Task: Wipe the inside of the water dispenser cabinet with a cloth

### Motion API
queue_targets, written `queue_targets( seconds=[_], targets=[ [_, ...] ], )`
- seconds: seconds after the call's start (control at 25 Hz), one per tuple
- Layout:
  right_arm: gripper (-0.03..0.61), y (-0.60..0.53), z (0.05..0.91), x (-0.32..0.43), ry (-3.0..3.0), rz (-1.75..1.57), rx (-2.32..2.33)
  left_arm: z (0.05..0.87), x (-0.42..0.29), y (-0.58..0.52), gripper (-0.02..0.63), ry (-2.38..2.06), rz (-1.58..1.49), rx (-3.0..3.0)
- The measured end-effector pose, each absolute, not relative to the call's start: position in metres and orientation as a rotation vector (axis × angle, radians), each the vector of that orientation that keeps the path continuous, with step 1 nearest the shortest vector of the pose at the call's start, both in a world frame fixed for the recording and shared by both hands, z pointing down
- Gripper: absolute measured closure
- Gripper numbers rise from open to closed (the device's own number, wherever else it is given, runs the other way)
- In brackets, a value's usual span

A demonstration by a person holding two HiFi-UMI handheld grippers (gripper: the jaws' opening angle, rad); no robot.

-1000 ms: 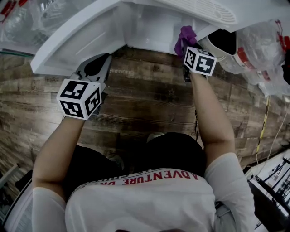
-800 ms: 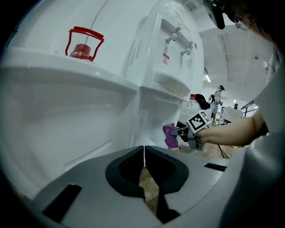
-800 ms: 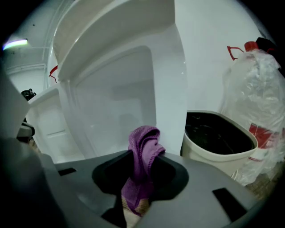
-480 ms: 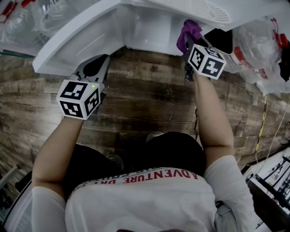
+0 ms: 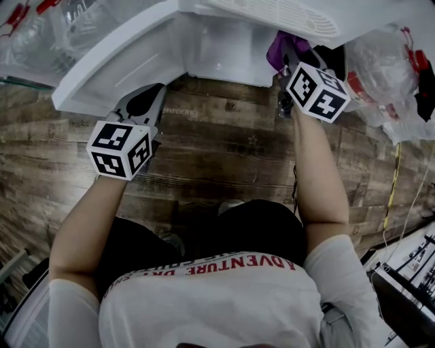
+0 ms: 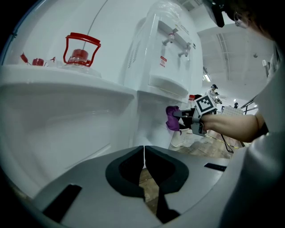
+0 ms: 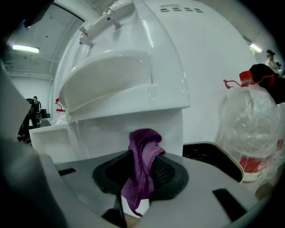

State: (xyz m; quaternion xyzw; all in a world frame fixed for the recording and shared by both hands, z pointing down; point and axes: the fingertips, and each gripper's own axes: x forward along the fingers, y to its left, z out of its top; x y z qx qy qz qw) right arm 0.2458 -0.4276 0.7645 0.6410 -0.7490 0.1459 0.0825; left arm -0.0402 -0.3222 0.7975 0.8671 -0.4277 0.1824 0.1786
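The white water dispenser (image 5: 272,20) stands ahead with its cabinet door (image 5: 122,64) swung open to the left. A purple cloth (image 7: 141,167) is pinched in my right gripper (image 7: 140,178), whose jaws are shut on it; it hangs just in front of the cabinet's lower opening (image 7: 129,129). In the head view the cloth (image 5: 282,47) sits at the cabinet's right edge, above the right gripper (image 5: 291,64). My left gripper (image 6: 144,153) has its jaws shut with nothing between them and rests beside the open door (image 6: 67,116); in the head view this gripper (image 5: 139,102) lies under the door.
Large clear water bottles with red caps stand to the right (image 7: 251,129) and on the left (image 6: 80,53). A dark container (image 7: 209,158) sits by the dispenser's right side. Wooden floor (image 5: 217,143) spreads below. Cables (image 5: 394,197) run along the right.
My right gripper has moved up and to the right with the purple cloth, closer to the cabinet's right edge. The left gripper has stayed in place.
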Motion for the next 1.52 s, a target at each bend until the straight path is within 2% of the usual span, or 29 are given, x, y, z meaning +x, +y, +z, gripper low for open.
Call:
queue_targets(
  seconds=[0.6,1.52],
  targets=[
    [0.463,-0.43,0.756,0.219,-2.301,0.435,1.892,0.799,-0.04,-0.324,0.584,-1.214,0.52,2.449],
    [0.462,-0.439,0.744,0.059,-2.556,0.257,1.411,0.787,-0.069,-0.325,0.584,-1.248,0.474,2.437]
  ],
)
